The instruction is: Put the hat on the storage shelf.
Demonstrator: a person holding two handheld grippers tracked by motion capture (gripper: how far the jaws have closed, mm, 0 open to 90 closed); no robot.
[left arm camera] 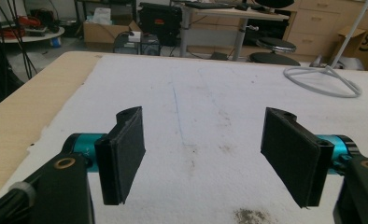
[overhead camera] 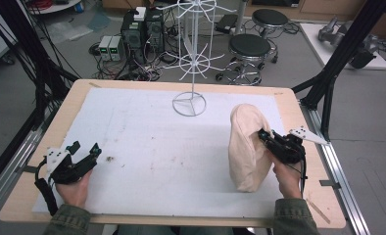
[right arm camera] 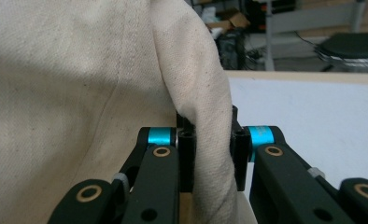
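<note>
Resting near the tabletop's [overhead camera: 289,105] left front corner, the left tongs [overhead camera: 85,151] stand wide open over the white mat [overhead camera: 142,142], holding nothing; the left gripper view shows bare mat between their pads [left arm camera: 126,154]. At the middle of the far edge stands a white wire rack [overhead camera: 193,54], its ring base on the mat. Toward the right edge, the cream cloth bag [overhead camera: 247,147] is lifted up off the mat, the right tongs [overhead camera: 265,137] closed tight on a fold of its fabric [right arm camera: 210,140]. The step in hand looks like carrying the bag toward the rack to hang it; the next move probably calls for the free tongs to find and spread a loop or opening.
</note>
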